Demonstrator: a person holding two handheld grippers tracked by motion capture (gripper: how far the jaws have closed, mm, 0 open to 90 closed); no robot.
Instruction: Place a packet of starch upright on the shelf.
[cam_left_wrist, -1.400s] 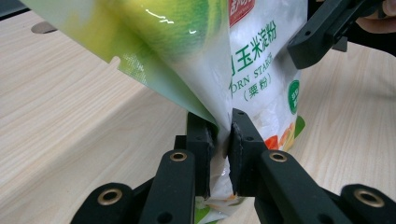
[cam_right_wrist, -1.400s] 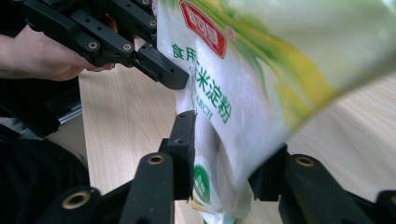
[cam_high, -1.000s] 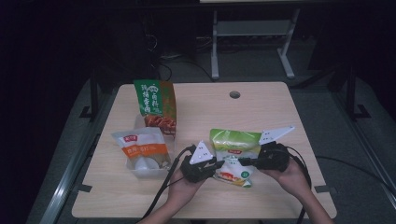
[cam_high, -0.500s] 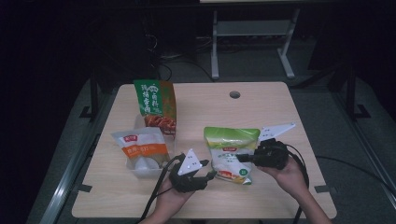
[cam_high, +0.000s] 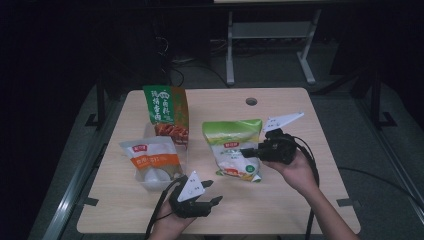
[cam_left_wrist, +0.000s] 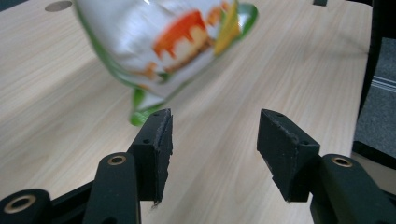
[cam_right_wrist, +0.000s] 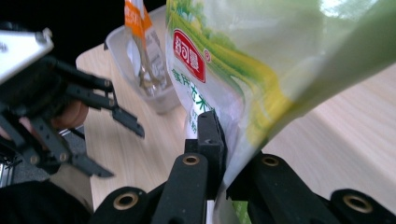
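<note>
Right tongs (cam_right_wrist: 219, 154) clamp green bag (cam_high: 232, 150), pads hidden | left tongs (cam_left_wrist: 215, 149) just opening, empty

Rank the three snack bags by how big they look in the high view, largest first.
1. Light green bag, though lifted nearer the camera by the right gripper.
2. Dark green bag.
3. Orange bag, close to the second; unsure.

1. A tall green and orange snack bag (cam_high: 166, 114) is seen standing upright at the far left of the bench (cam_high: 280, 210).
2. An orange-labelled white pouch (cam_high: 150, 159) is set in a clear plastic tray (cam_high: 150, 184) nearer the front.
3. A round cable hole (cam_high: 251, 101) is cut near the far edge.
4. A metal stand (cam_high: 270, 37) is placed on the floor behind.
</note>
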